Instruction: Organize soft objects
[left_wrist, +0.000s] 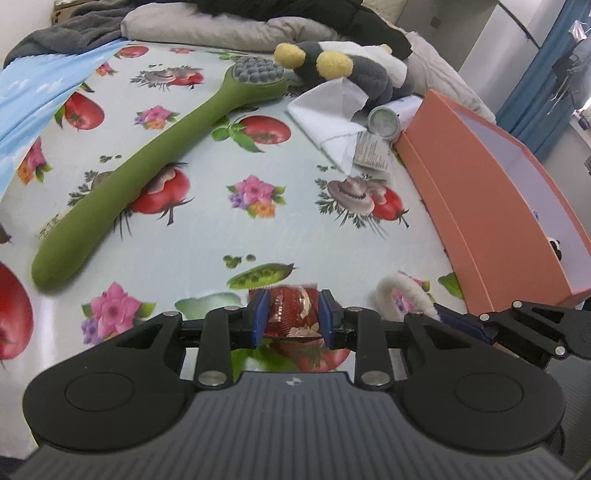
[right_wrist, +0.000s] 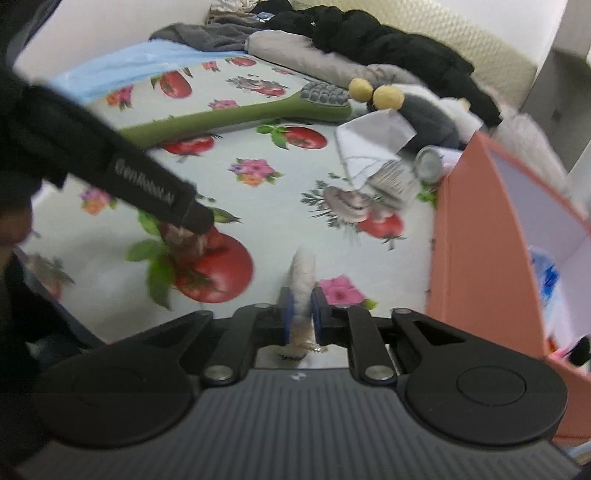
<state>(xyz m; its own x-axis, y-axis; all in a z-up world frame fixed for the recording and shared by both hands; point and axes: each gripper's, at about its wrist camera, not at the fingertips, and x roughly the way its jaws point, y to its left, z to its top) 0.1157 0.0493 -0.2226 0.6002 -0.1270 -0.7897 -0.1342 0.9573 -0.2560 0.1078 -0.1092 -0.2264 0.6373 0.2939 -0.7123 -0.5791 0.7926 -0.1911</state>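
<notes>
My left gripper (left_wrist: 291, 317) is shut on a red patterned packet (left_wrist: 291, 310), its blue pads pressing both sides just above the printed sheet. From the right wrist view the left gripper (right_wrist: 192, 225) reaches in from the left with that packet (right_wrist: 184, 242) hanging under its tip. My right gripper (right_wrist: 301, 314) has a white fluffy band (right_wrist: 303, 273) between its blue pads, which touch it on both sides. In the left wrist view the band (left_wrist: 402, 295) curls beside the right gripper (left_wrist: 458, 323). An orange box (left_wrist: 480, 206) stands open at the right.
A long green massage stick (left_wrist: 147, 177) lies across the fruit-print sheet (left_wrist: 207, 229). At the back are a grey and yellow plush toy (left_wrist: 332, 66), a white cloth (left_wrist: 328, 118), a small can (left_wrist: 384, 123) and piled bedding (left_wrist: 221, 29). The box (right_wrist: 480, 258) holds a few items.
</notes>
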